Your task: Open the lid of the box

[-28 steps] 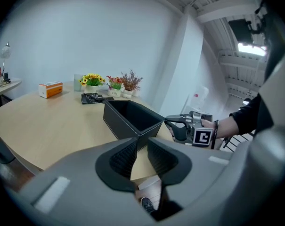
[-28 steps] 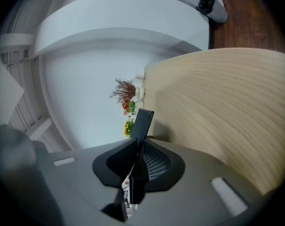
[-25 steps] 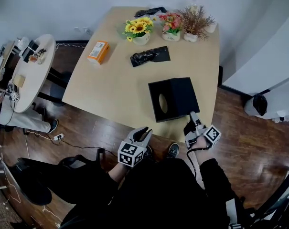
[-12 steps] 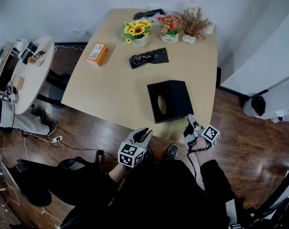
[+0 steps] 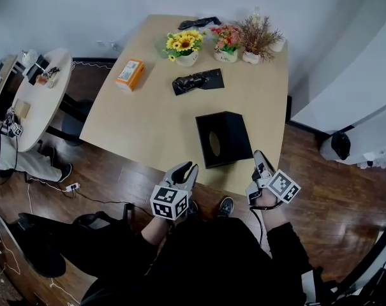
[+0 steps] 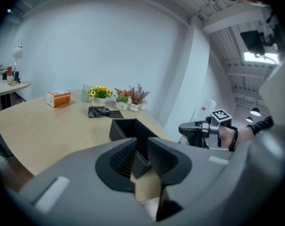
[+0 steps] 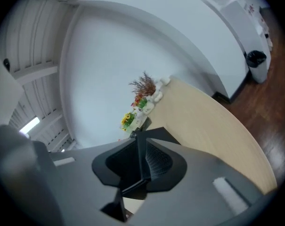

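A black box (image 5: 234, 131) with an oval hole in its left side stands near the front right edge of the beige table (image 5: 148, 116). My right gripper (image 5: 259, 159) hovers just off the box's near right corner without touching it. Its jaws are closing, the pads almost together, with nothing between them (image 7: 141, 161); the box (image 7: 158, 136) shows beyond. My left gripper (image 5: 189, 168) hangs at the table's front edge, left of the box, shut and empty (image 6: 141, 157). The box (image 6: 133, 130) lies ahead of it, with the right gripper (image 6: 199, 133) off to the side.
At the table's far end stand three flower pots (image 5: 183, 43), with an orange carton (image 5: 130, 74) and a crumpled black bag (image 5: 196, 80) nearer. A round side table (image 5: 39, 91) is at the left. A white curved counter (image 5: 352, 75) and a dark bin (image 5: 340, 145) are at the right.
My right gripper has drawn back from the box's near right corner toward the person. The left gripper has hardly moved. The head view has shifted slightly.
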